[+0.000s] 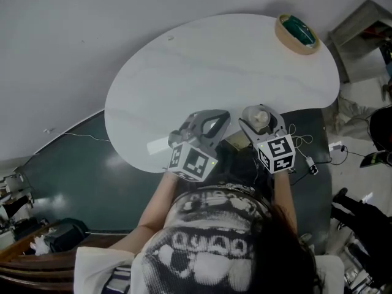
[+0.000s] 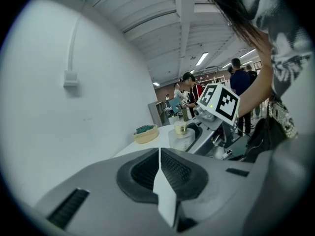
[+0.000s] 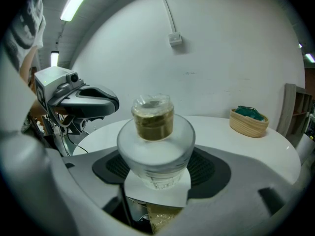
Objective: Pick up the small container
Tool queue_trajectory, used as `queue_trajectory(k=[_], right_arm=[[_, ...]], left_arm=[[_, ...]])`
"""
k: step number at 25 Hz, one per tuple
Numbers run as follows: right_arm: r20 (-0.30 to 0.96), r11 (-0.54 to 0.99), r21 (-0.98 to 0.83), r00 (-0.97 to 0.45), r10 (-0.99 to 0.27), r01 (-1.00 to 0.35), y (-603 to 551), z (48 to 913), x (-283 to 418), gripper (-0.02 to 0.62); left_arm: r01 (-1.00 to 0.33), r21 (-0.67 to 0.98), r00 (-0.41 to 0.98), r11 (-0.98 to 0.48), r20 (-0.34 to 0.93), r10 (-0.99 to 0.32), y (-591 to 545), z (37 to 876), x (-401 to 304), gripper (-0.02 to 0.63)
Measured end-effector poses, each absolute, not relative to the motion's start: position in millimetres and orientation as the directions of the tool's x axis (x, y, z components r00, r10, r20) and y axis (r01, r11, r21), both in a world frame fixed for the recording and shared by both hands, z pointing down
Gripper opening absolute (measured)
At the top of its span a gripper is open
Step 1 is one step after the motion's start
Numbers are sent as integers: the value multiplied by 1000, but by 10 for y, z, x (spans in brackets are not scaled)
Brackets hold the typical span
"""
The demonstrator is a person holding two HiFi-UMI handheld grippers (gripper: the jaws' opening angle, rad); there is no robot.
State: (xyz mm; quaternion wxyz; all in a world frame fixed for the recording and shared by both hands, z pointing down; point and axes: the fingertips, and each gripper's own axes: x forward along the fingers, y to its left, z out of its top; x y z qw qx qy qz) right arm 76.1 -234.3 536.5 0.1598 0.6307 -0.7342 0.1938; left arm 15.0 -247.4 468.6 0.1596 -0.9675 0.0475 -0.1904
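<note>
My right gripper [image 1: 262, 116] is shut on the small container [image 1: 260, 117], a clear round jar with a narrower top and brownish contents. In the right gripper view the small container [image 3: 155, 132] sits upright between the jaws of my right gripper [image 3: 156, 168], above a white slip. It is held over the near edge of the white oval table [image 1: 202, 60]. My left gripper [image 1: 215, 119] is just to its left, shut, with nothing held. The left gripper view shows the left gripper [image 2: 160, 166] with its jaws pressed together, and the small container [image 2: 181, 132] beyond them.
A woven basket [image 1: 297, 34] with something green inside stands at the table's far right edge. Cables [image 1: 306, 158] lie on the dark floor at the right. Several people [image 2: 189, 95] stand in the background of the left gripper view.
</note>
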Motion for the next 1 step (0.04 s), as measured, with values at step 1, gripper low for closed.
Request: queue_trajectory(k=[1], right_arm=[[478, 133, -79, -154, -865, -988, -2358, 5357, 779, 336]], left_arm=[[-35, -329, 924, -944, 349, -156, -2483, 4678, 157, 12]])
